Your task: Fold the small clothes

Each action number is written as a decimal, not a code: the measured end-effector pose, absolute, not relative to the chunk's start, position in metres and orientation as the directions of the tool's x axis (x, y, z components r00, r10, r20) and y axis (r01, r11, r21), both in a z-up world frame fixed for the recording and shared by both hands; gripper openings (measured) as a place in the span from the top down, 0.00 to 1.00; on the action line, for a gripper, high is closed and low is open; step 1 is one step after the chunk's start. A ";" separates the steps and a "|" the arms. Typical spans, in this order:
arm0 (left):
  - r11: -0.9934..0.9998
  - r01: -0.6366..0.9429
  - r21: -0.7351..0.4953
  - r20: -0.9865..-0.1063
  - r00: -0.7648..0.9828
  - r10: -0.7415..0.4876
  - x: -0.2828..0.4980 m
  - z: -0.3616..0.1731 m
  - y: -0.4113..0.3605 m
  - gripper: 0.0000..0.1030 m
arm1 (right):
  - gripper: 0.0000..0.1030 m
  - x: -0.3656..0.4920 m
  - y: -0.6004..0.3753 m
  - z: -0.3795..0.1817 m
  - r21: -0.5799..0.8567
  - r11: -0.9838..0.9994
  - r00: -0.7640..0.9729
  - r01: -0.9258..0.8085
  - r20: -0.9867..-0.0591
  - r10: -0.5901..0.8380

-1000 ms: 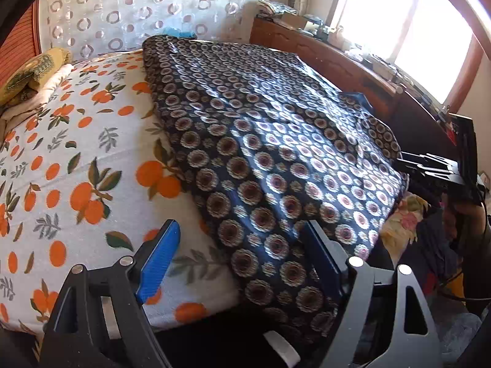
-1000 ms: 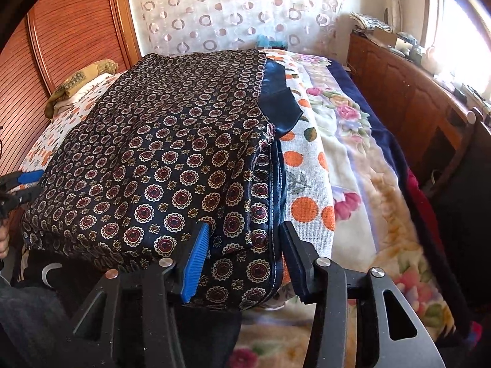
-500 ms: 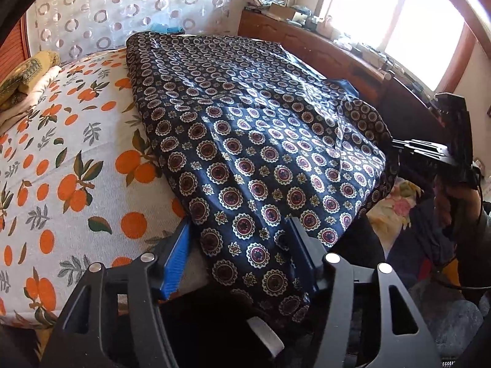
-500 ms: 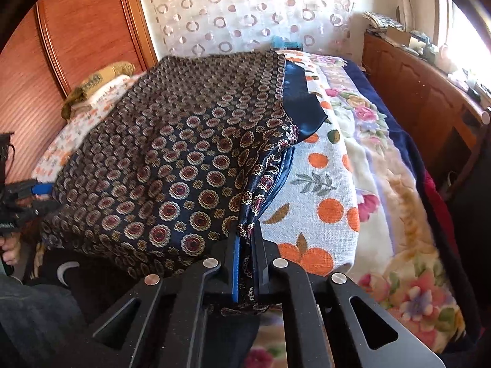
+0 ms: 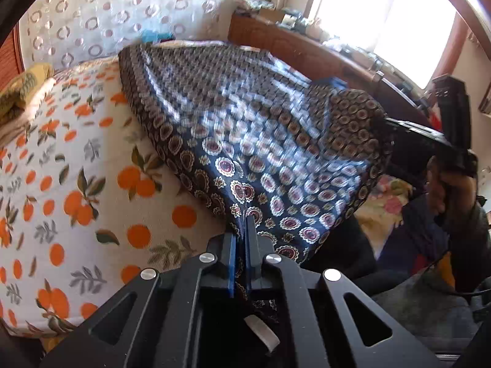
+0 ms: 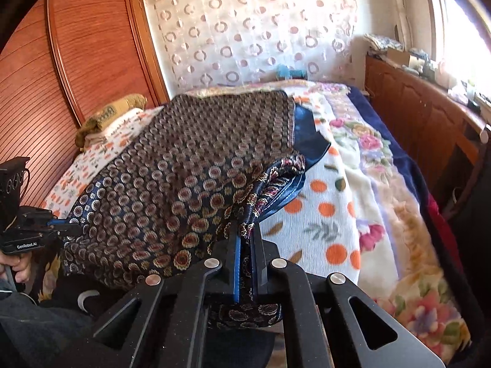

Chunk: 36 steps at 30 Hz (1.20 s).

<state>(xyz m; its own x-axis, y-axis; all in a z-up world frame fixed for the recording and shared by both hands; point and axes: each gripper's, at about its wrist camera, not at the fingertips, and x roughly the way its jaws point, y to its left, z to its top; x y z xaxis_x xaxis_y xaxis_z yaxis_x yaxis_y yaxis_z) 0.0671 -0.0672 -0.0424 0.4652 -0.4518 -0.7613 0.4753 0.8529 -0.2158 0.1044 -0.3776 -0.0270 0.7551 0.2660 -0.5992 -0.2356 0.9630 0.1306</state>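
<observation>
Fabric pinched on both sides right now! The left gripper [image 5: 241, 233] has its blue pads pressed together on the near hem of the navy medallion-print garment [image 5: 260, 141], cloth trapped between them and a little tail of it hanging down behind the jaws. Over on the other side, the right gripper [image 6: 245, 239] is clamped just as tight on the opposite near corner, the hem bunched and rolled where it feeds into the jaws.

The garment [image 6: 196, 168] lies spread along the bed, running from the grippers up toward twelve o'clock, its near edge raised off the orange-print sheet [image 5: 76, 168] and its surface smeared with blur, so it looks to be in motion, though the fold lines are hard to read. In the left wrist view the right gripper [image 5: 389, 125] shows at three o'clock, gripping the cloth's far corner, a hand [image 5: 445, 181] wrapped round its handle. In the right wrist view the left gripper [image 6: 58, 224] sits at nine o'clock on the garment's edge.

A floral blanket [image 6: 383, 184] covers the bed toward three o'clock, a wooden headboard [image 6: 76, 61] stands at ten, and a lace curtain [image 6: 245, 30] hangs at twelve.
</observation>
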 end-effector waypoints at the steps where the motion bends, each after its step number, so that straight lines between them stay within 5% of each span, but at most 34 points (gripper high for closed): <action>1: 0.846 0.482 -0.226 -0.745 0.475 -0.469 0.067 -0.034 -0.064 0.96 | 0.96 0.104 -0.377 -0.024 0.128 0.963 0.760 -0.238 -0.593 0.266; 19: 0.841 0.503 -0.199 -0.601 0.615 -0.510 0.210 0.059 -0.061 0.97 | 0.96 0.218 -0.358 0.044 0.003 0.963 0.842 -0.269 -0.484 0.237; 36: 0.901 0.389 -0.193 -0.634 0.651 -0.417 0.394 0.030 -0.048 0.97 | 0.96 0.413 -0.320 0.022 -0.066 0.958 0.814 -0.280 -0.545 0.201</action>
<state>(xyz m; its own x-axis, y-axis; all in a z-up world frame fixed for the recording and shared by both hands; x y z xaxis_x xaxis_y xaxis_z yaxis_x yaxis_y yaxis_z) 0.3937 -0.0483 0.0300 0.6515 -0.4168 -0.6339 0.3888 0.9009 -0.1928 0.4133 -0.3199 0.0220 0.8140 0.2006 -0.5451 -0.2801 0.9577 -0.0658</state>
